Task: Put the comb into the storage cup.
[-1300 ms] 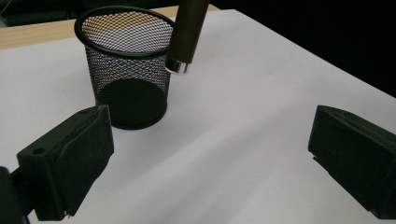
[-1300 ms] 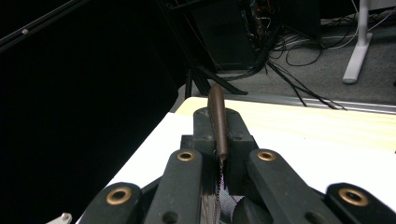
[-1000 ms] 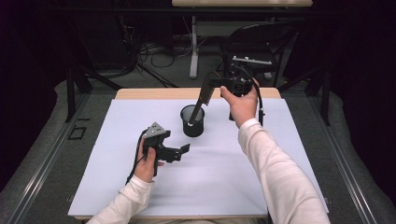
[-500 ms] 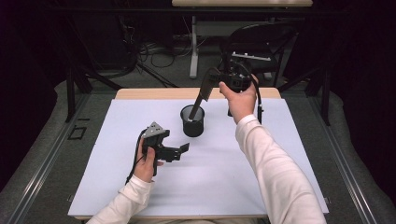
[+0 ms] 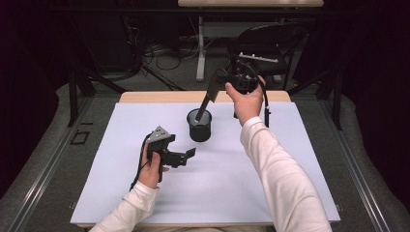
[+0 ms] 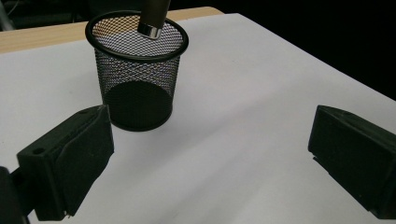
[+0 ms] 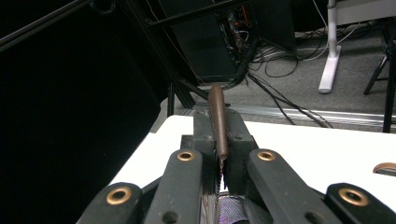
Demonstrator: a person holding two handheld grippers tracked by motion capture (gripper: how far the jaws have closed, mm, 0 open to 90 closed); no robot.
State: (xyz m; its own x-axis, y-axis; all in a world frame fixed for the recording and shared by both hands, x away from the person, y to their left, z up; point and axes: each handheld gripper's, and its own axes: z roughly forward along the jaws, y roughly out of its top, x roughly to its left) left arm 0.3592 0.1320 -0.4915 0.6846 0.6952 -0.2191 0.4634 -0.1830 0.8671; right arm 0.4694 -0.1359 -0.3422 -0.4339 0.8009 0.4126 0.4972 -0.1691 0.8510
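A black mesh cup (image 5: 199, 126) stands upright on the white sheet, also close in the left gripper view (image 6: 135, 74). My right gripper (image 5: 218, 79) hangs above and behind it, shut on a knife (image 5: 208, 99) by its serrated blade. The brown handle (image 7: 216, 112) slants down away from the jaws. Its metal-capped end (image 6: 153, 16) sits just inside the cup's rim. My left gripper (image 5: 181, 145) rests low on the sheet to the cup's front left, open, with nothing between its jaws (image 6: 210, 154).
The white sheet (image 5: 217, 193) covers a wooden table whose far edge (image 5: 159, 96) shows behind the cup. A dark chair (image 5: 275, 43) and floor cables lie beyond the table. Black frame rails run along both sides.
My right hand has edged slightly up and left with the knife, whose handle end stays at the cup. The left gripper has not moved.
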